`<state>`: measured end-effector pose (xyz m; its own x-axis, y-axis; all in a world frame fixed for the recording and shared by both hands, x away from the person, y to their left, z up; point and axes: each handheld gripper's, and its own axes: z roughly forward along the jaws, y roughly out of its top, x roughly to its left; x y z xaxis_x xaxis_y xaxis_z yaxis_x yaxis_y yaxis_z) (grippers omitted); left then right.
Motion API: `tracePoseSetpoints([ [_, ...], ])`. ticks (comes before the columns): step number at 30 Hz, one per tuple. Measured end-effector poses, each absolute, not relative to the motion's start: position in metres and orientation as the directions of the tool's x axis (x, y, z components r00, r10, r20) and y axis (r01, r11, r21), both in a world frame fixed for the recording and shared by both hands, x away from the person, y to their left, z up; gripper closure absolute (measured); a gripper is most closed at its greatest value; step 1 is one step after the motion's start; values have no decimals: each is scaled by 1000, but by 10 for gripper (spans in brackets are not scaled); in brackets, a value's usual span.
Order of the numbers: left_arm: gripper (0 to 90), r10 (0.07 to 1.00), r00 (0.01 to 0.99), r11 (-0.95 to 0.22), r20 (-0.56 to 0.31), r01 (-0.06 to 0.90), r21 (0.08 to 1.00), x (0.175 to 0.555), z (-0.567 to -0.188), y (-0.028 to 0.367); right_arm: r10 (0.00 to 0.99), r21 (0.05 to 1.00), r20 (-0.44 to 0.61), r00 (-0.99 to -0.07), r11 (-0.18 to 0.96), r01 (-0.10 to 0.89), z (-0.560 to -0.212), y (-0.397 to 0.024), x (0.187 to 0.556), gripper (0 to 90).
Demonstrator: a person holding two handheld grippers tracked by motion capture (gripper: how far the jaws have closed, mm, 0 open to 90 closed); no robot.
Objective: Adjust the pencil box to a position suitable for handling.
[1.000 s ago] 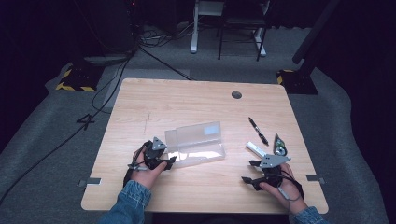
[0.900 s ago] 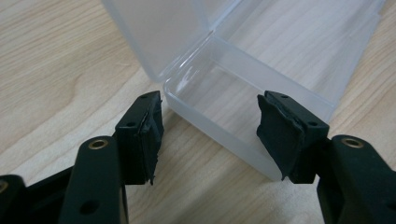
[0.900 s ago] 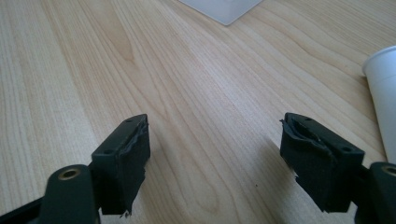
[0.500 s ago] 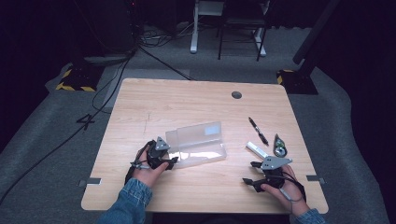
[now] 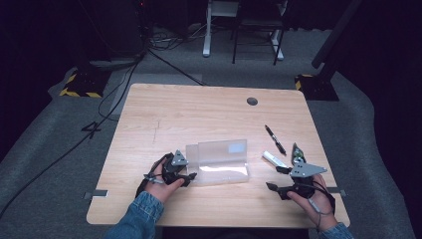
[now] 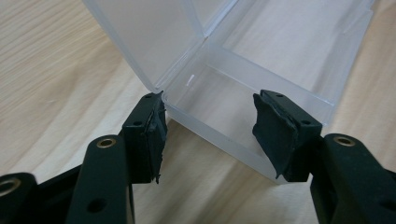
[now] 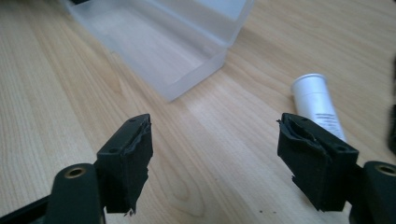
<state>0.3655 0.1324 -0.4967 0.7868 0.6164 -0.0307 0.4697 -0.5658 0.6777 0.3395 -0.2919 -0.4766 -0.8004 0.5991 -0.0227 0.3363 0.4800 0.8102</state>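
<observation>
The left tongs [image 5: 188, 178] stand parted around the near left end of the clear box [image 5: 219, 167], holding nothing. The right tongs [image 5: 278, 178] gape wide and empty, now drawn back. The box lies lengthwise across the counter [image 5: 199, 114], lid upright. Beyond: white tube [image 5: 274, 159], black pen [image 5: 274, 139].

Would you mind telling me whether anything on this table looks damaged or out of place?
The black pads on both grippers look frayed and ragged at their edges. Otherwise nothing stands out: the clear plastic box sits open and empty, with the white tube and black pen lying loose beside it.
</observation>
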Motion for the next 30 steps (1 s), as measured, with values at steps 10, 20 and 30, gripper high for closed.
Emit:
tracePoseSetpoints([
  [10, 437, 434, 901, -652, -24, 332, 682, 351, -497, 109, 651, 825, -28, -759, 443, 349, -469, -309, 341, 283],
  [20, 371, 479, 878, -632, -14, 356, 689, 353, -498, 110, 660, 829, -28, -750, 435, 351, -469, -313, 342, 288],
  [30, 374, 504, 864, -630, -1, 368, 683, 354, -497, 114, 664, 832, -21, -747, 427, 356, -470, -314, 343, 288],
])
